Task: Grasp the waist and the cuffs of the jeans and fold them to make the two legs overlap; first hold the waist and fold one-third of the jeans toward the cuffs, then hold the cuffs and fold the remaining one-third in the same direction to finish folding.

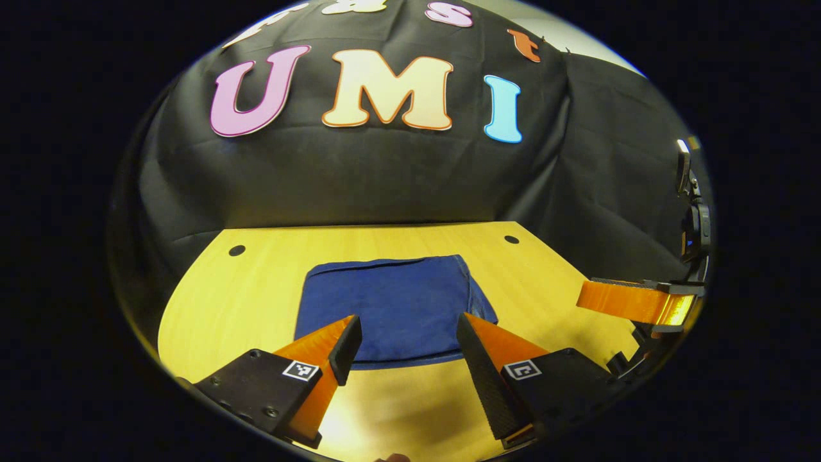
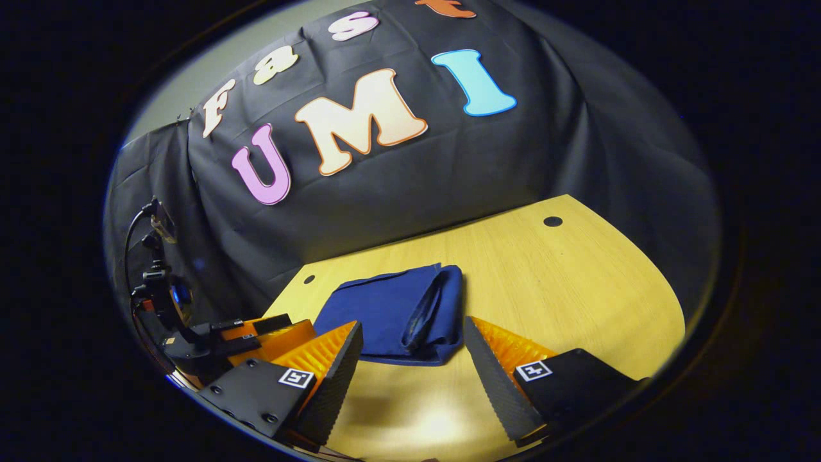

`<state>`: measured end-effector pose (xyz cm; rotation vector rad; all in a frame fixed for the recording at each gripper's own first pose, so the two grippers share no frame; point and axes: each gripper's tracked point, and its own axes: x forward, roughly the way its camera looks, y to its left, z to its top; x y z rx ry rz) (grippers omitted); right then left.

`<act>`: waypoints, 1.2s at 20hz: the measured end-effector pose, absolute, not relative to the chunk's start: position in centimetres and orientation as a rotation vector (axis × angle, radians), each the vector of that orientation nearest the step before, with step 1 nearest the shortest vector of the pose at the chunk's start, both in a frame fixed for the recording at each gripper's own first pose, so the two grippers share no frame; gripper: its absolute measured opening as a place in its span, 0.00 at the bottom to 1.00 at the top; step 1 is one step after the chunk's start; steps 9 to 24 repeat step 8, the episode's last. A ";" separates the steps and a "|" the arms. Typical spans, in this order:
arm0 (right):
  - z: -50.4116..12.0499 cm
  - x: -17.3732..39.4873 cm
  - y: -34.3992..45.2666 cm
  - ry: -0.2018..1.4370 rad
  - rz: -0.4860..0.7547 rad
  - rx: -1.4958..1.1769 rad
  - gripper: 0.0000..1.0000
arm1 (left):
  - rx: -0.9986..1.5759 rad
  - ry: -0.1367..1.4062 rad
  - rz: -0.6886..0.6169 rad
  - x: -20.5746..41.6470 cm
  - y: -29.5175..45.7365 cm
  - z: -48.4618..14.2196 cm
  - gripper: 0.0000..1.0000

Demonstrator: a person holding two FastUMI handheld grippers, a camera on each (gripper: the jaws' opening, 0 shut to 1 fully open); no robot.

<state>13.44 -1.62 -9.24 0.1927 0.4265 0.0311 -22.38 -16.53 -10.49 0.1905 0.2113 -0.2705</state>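
Jeans point(image 1: 391, 308) lie mid-table point(image 1: 211, 301) as compact folded bundle, layered edge showing; folding looks done. Left gripper point(image 1: 407, 346) and right gripper point(image 2: 410, 353) both spread, holding nothing, just short of bundle. Nothing left but retreat.

Both views are lit from above: a bright patch of glare sits on the wooden table point(image 1: 410, 410) at the near edge in the left gripper view, and on the table point(image 2: 436, 423) in the right gripper view. The table's far part is evenly lit, and the folded jeans point(image 1: 391, 308) cast a thin dark shadow along their near edge. The booth's cloth stays dim. Fisheye distortion bows the table edges, and the rim darkens. Focus is sharp, with slight softness at the edges.
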 end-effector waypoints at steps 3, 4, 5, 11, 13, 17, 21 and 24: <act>-9.0 12.5 0.1 0.421 0.007 0.176 0.98 | 0.186 0.231 -0.272 -23.6 -14.1 -10.8 0.89; -8.9 12.1 0.8 0.416 0.004 0.177 0.98 | 0.182 0.240 -0.275 -24.0 -13.4 -11.0 0.89; -8.8 11.9 1.2 0.413 -0.002 0.177 0.98 | 0.181 0.247 -0.275 -24.4 -12.6 -11.2 0.89; -7.9 11.4 1.9 0.384 -0.029 0.161 0.98 | 0.189 0.262 -0.329 -25.1 -11.8 -11.7 0.89; -7.9 11.4 1.9 0.384 -0.029 0.161 0.98 | 0.189 0.262 -0.329 -25.1 -11.8 -11.7 0.89; -7.9 11.4 1.9 0.384 -0.029 0.161 0.98 | 0.189 0.262 -0.329 -25.1 -11.8 -11.7 0.89; -7.9 11.4 1.9 0.384 -0.029 0.161 0.98 | 0.189 0.262 -0.329 -25.1 -11.8 -11.7 0.89; -7.9 11.4 1.9 0.384 -0.029 0.161 0.98 | 0.189 0.262 -0.329 -25.1 -11.8 -11.7 0.89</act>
